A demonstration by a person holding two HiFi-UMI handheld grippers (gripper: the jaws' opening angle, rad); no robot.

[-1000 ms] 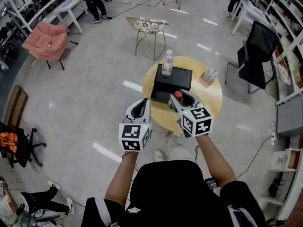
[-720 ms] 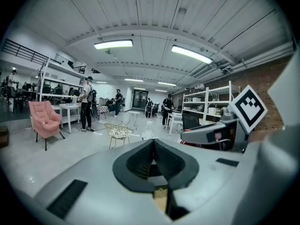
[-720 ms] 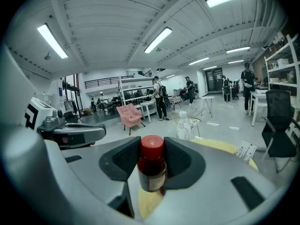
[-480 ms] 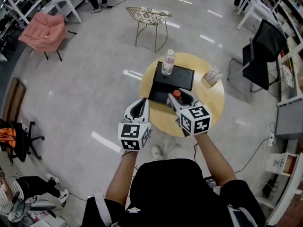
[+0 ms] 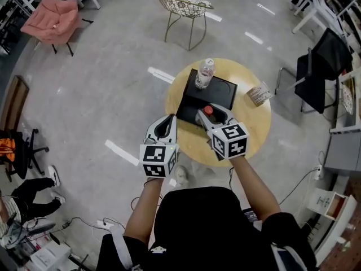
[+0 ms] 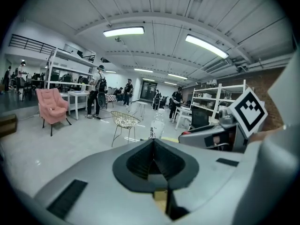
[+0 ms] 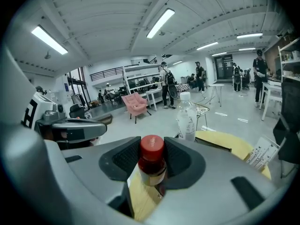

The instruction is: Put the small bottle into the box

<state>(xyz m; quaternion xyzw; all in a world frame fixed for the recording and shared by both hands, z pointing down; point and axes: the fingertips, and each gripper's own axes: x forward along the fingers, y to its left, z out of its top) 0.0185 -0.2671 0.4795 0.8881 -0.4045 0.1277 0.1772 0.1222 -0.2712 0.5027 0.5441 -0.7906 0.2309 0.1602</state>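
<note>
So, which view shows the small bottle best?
The right gripper view: the small bottle sits close-up between the jaws. The head view shows only its red cap; the left gripper view doesn't show it clearly.

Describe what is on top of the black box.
A clear water bottle stands at the far edge of the black box. The right gripper, holding a small red-capped bottle, covers the box's near part.

Three cameras, one round table

The head view looks steeply down on the table (image 5: 256, 120) and box (image 5: 206, 97) from high up. Each gripper view sits low, close behind its jaws, facing across the room. All three show the clear bottle (image 5: 205, 74).
</note>
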